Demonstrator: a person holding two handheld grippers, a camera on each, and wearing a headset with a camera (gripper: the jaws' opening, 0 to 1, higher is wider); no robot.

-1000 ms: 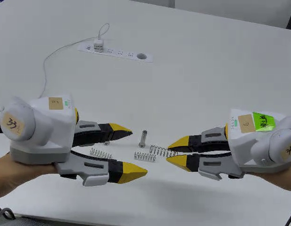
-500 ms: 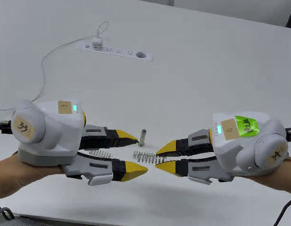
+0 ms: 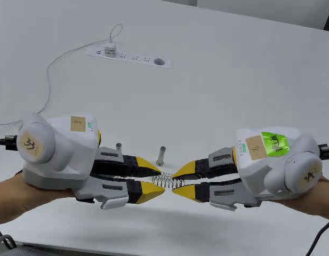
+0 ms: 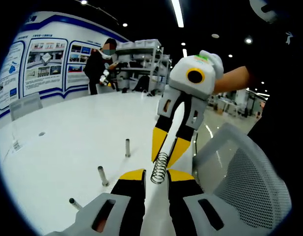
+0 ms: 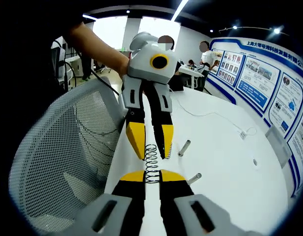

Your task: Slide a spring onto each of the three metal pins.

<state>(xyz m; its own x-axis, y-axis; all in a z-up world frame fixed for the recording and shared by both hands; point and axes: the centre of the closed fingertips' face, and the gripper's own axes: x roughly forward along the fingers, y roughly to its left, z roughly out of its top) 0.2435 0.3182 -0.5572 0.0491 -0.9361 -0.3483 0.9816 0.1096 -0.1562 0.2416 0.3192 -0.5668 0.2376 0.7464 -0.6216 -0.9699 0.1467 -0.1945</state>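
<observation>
One spring [image 3: 168, 180] lies end to end between the two grippers' yellow tips near the table's front edge. My right gripper [image 3: 176, 181] is shut on the spring's [image 5: 151, 161] right end. My left gripper [image 3: 152, 178] stands narrowly open around the left end, with small gaps either side of the spring [image 4: 159, 168]. Just behind the spring a metal pin [image 3: 161, 156] stands upright. A second pin [image 3: 119, 146] pokes up behind the left gripper. The left gripper view shows three pins [image 4: 127, 147] [image 4: 102, 175] [image 4: 75, 203] to the left of the jaws.
A white power strip [image 3: 133, 57] with a plugged-in adapter and a thin cable [image 3: 51, 72] lies far back on the white table [image 3: 233, 96]. A mesh office chair [image 5: 58, 162] stands just off the table's front edge. People stand in the background.
Both grippers have moved inward to meet at the middle spring. The left gripper's jaws have narrowed from wide open, and its body now covers the left spring.
</observation>
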